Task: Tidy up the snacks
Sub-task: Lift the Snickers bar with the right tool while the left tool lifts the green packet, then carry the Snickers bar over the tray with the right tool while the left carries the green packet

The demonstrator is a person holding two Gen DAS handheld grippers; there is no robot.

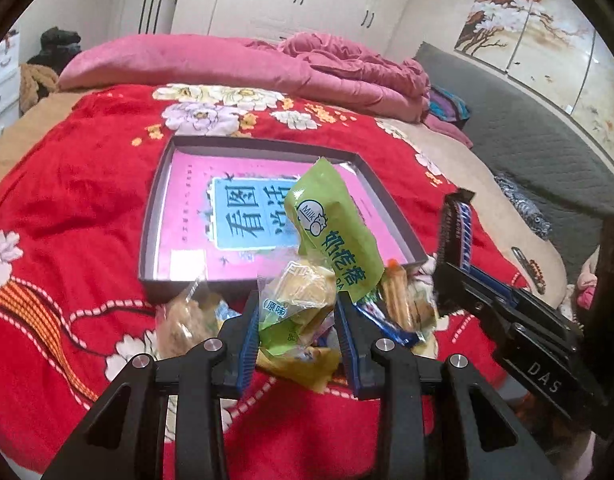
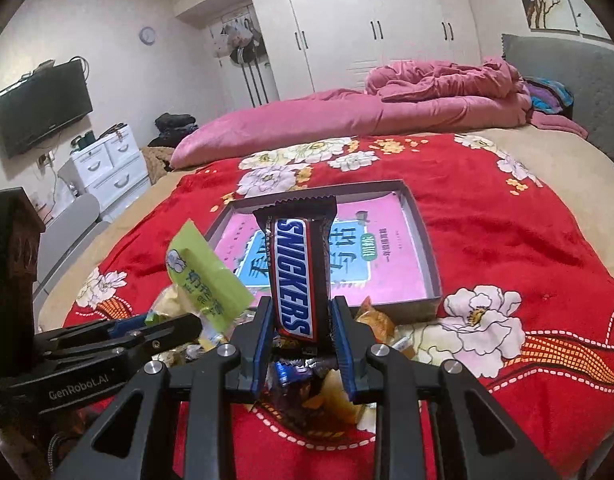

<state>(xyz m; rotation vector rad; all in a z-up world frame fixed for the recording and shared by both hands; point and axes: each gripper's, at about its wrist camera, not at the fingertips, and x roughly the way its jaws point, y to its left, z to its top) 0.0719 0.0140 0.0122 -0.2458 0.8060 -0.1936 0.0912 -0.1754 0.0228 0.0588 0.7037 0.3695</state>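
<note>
While both grippers hold snacks above a heap of loose packets on a red flowered blanket (image 1: 67,208), the main risk, as a judgement, is a slip or a collision on the way to the shallow open box (image 1: 155,216) that lies just beyond the heap. Starting at the left, the left gripper (image 1: 297,332) has its blue-padded jaws clamped on the lower part of a green milk snack packet (image 1: 335,232); the packet is soft and crinkly, the grip is low, and its long upper end leans forward over the near edge of the box, so it could pivot, sag, or slide free if swung quickly. Beneath it the snack pile (image 1: 295,356) sits touching the front wall of the box, and a low pass could drag packets along. Moving right, the right gripper (image 2: 301,334) has its jaws closed on the lower half of a Snickers bar (image 2: 295,272), which stands nearly upright with its crimped top toward the box; the glossy wrapper may slip between the pads. Both grippers sit side by side, close together, each tilted slightly upward and pointing toward the box, so they might knock each other if both advance at once. Inside the box lies a pink printed sheet (image 2: 391,272), with no snacks yet on it.
</note>
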